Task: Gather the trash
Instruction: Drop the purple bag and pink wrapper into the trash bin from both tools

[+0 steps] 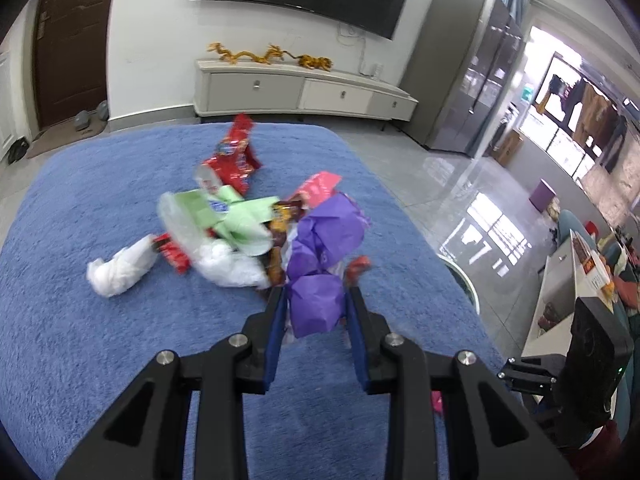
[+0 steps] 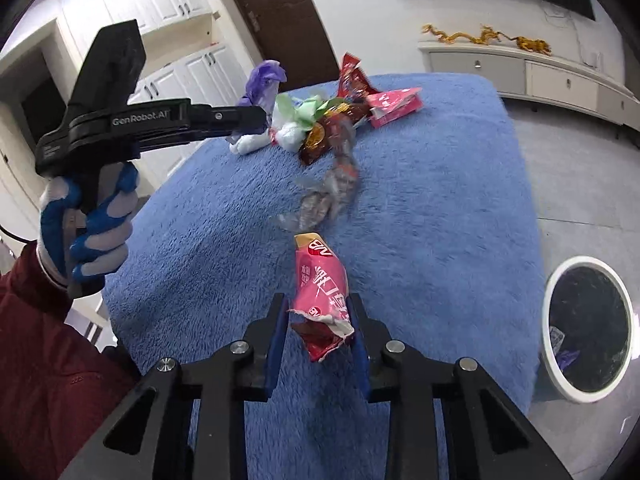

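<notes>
A pile of trash lies on a blue fluffy cover [image 1: 100, 340]: a red snack bag [image 1: 234, 160], a green wrapper [image 1: 236, 216], white crumpled plastic [image 1: 120, 270] and a pink packet [image 1: 320, 186]. My left gripper [image 1: 316, 304] is shut on a purple crumpled bag [image 1: 320, 256] and holds it above the pile; it also shows in the right wrist view [image 2: 264, 80]. My right gripper [image 2: 318, 316] is shut on a torn pink snack wrapper [image 2: 320, 284] above the cover. A clear wrapper [image 2: 324, 200] lies blurred ahead of it.
A white-rimmed bin with a black liner [image 2: 588, 320] stands on the floor right of the cover. A white TV cabinet [image 1: 300, 88] with gold dragon ornaments stands by the far wall. A brown door [image 2: 280, 12] is behind the pile.
</notes>
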Action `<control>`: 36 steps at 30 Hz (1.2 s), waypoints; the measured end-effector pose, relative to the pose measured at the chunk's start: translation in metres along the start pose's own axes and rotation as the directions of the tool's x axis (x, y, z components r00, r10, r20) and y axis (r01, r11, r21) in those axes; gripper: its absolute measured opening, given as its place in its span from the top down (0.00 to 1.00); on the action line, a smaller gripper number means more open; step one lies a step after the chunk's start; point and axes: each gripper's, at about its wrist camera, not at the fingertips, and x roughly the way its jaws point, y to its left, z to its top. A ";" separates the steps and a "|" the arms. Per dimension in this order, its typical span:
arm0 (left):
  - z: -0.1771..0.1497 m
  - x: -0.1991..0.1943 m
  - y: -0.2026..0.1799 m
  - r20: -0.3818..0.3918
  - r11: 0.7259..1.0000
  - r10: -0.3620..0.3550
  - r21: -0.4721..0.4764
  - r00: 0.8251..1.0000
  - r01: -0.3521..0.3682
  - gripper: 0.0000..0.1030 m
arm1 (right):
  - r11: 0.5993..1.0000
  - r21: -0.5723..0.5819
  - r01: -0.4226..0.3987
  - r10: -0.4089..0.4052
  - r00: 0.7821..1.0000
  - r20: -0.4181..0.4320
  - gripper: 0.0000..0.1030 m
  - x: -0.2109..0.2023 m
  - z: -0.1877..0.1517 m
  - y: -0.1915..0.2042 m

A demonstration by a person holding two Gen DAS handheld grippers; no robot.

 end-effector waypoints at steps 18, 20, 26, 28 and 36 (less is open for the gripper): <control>0.062 0.143 -0.206 -0.212 0.925 -0.195 0.284 0.958 0.251 0.72 | 0.824 0.431 0.367 -0.463 0.875 0.140 0.73 -0.089 -0.001 -0.193; 0.068 0.174 -0.228 -0.257 0.921 -0.213 0.269 0.943 0.281 0.71 | 0.797 0.462 0.389 -0.489 0.864 0.117 0.72 -0.086 -0.001 -0.218; 0.084 0.247 -0.271 -0.349 0.917 -0.262 0.200 0.900 0.345 0.70 | 0.706 0.554 0.441 -0.560 0.827 0.056 0.46 -0.081 -0.011 -0.280; 0.086 0.263 -0.277 -0.373 0.921 -0.272 0.168 0.887 0.353 0.65 | 0.673 0.577 0.462 -0.584 0.811 0.031 0.43 -0.083 -0.018 -0.294; 0.089 0.253 -0.279 -0.367 0.923 -0.271 0.164 0.890 0.349 0.55 | 0.644 0.610 0.461 -0.599 0.800 0.027 0.43 -0.106 -0.037 -0.292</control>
